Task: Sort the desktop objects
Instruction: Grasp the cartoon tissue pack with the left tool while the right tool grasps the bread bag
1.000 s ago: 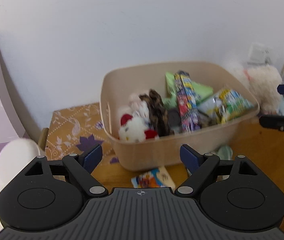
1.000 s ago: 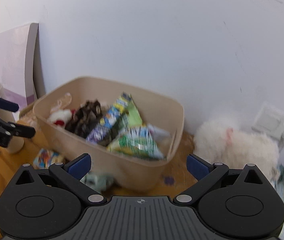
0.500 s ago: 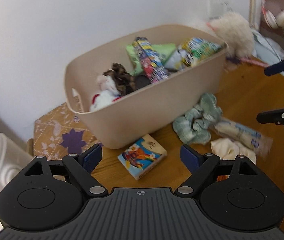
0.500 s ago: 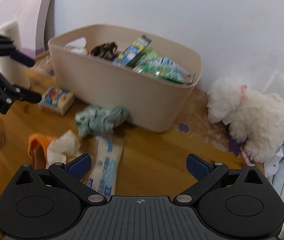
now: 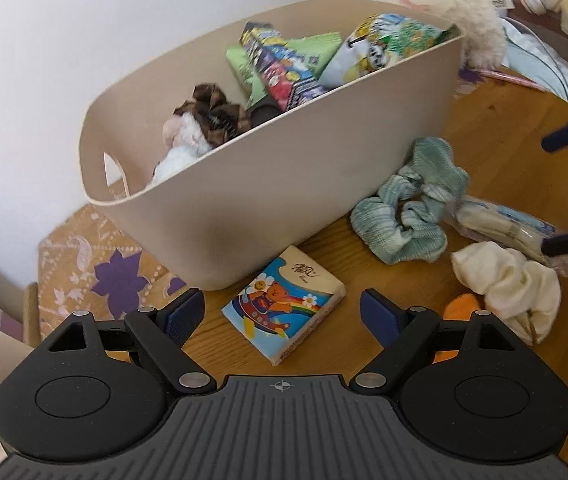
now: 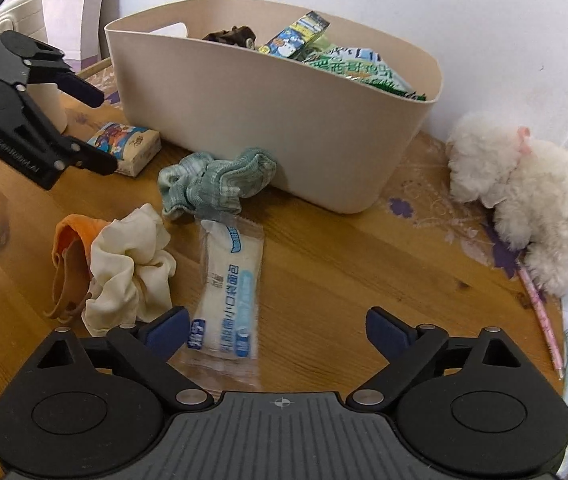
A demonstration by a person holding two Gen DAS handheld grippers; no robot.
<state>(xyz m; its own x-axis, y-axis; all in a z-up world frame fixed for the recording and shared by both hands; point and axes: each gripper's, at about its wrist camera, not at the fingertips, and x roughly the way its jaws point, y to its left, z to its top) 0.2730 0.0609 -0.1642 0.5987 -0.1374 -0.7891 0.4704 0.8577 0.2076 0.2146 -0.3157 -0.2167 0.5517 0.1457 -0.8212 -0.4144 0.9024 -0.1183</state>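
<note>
Left wrist view: left gripper (image 5: pixel 282 312) wide open, nothing held, w/ tissue pack (image 5: pixel 284 305) on wooden table (image 5: pixel 496 120) betw its fingers, beige bin (image 5: pixel 267 184) at 12 o'clock, green scrunchie (image 5: pixel 408 208) at 2. Right wrist view: right gripper (image 6: pixel 277 330) spread wide, jaws just been closing a bit, gripping nothing, clear snack packet (image 6: pixel 229 296) by its 9 o'clock finger; cream scrunchie (image 6: pixel 127 268) at 10, bin at 12.

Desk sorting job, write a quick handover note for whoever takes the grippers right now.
Left gripper: open, empty, over the tissue pack.
Right gripper: open, jaws just narrowed slightly, snack packet partly between them, not gripped.
Done: beige bin already holds snacks and plush.
Left on the table: green scrunchie, cream scrunchie, orange item, tissue pack, snack packet.
</note>
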